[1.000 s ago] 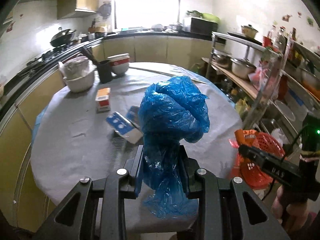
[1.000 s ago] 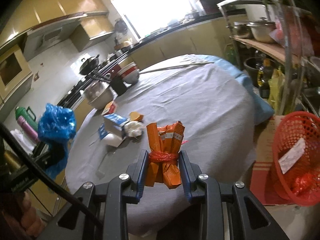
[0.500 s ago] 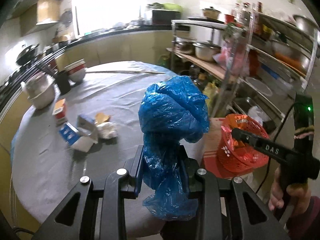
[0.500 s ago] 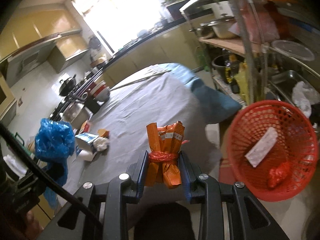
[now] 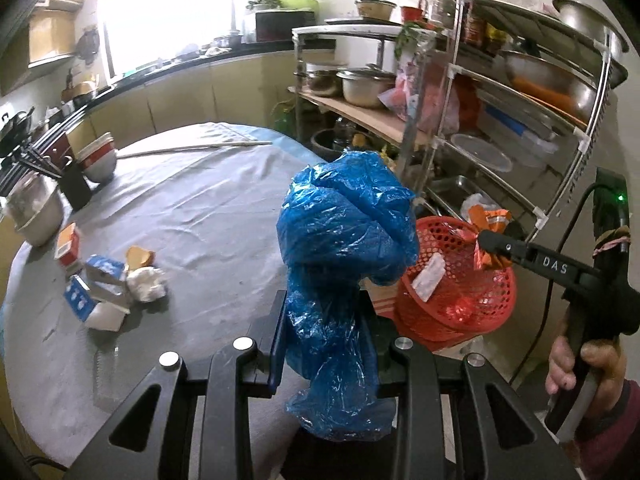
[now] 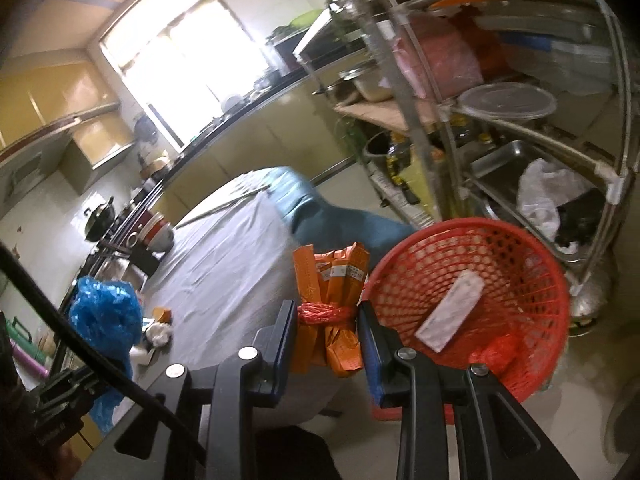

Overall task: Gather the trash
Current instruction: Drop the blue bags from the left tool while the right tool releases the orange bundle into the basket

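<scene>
My left gripper (image 5: 326,322) is shut on a crumpled blue plastic bag (image 5: 346,232), held up over the near edge of the round table. My right gripper (image 6: 328,320) is shut on an orange wrapper bundle (image 6: 330,284) tied with red string, held just left of the rim of the red mesh basket (image 6: 500,272). In the left wrist view the right gripper (image 5: 486,246) holds the bundle (image 5: 490,224) above the red basket (image 5: 456,300), which stands on the floor and holds a white paper strip (image 6: 450,316) and red scraps.
Blue-white cartons (image 5: 96,288), a white wad (image 5: 146,284) and an orange scrap (image 5: 140,256) lie on the grey table (image 5: 208,208). Bowls (image 5: 98,156) and a pot (image 5: 34,212) stand at its far left. A metal shelf rack (image 5: 492,120) with pots stands right of the basket.
Both grippers have swung right with their loads. The right gripper has moved from over the table to the basket's rim, and the basket looms larger in its view.
</scene>
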The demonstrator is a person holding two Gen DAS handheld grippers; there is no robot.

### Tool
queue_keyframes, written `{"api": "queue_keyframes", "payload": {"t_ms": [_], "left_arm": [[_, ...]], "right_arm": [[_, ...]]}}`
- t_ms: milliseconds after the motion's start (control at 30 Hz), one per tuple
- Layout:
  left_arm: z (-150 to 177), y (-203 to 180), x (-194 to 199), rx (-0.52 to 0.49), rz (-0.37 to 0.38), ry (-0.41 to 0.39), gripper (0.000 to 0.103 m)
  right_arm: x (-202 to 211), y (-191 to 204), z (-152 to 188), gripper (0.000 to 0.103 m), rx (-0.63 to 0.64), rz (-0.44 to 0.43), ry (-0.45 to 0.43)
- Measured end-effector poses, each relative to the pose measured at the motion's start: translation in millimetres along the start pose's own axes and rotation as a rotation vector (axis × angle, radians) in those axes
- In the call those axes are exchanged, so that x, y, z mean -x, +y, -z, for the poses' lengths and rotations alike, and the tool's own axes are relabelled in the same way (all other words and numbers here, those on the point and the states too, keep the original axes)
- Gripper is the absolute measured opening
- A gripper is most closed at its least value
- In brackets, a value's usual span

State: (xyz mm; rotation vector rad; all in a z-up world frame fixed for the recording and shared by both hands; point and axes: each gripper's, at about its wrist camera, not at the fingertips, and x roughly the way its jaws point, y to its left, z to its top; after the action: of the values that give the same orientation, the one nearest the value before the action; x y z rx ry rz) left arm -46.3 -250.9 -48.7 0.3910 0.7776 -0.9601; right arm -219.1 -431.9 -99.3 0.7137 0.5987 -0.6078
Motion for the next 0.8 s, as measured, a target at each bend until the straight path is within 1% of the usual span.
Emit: {"api": "queue_keyframes", "payload": {"t_ms": [300, 533, 700, 800], "left_arm": [[-15, -26, -25, -0.040, 0.052, 0.043, 0.034], [-27, -49, -47, -0.067, 0.099, 0.077, 0.034], [-33, -66, -66, -0.082, 0.156, 0.116, 0.034], [-37, -78, -77, -0.109, 0.199, 0.133, 0.034]], "right_arm": [[12, -42, -13, 0.033, -0.074, 0.045, -0.025], [7, -70, -13, 0.033, -0.132, 0.054, 0.007], [-1, -92, -12, 0.033, -0.194, 0.045, 0.026], [-4, -103, -12, 0.033, -0.224, 0.037, 0.029]]}}
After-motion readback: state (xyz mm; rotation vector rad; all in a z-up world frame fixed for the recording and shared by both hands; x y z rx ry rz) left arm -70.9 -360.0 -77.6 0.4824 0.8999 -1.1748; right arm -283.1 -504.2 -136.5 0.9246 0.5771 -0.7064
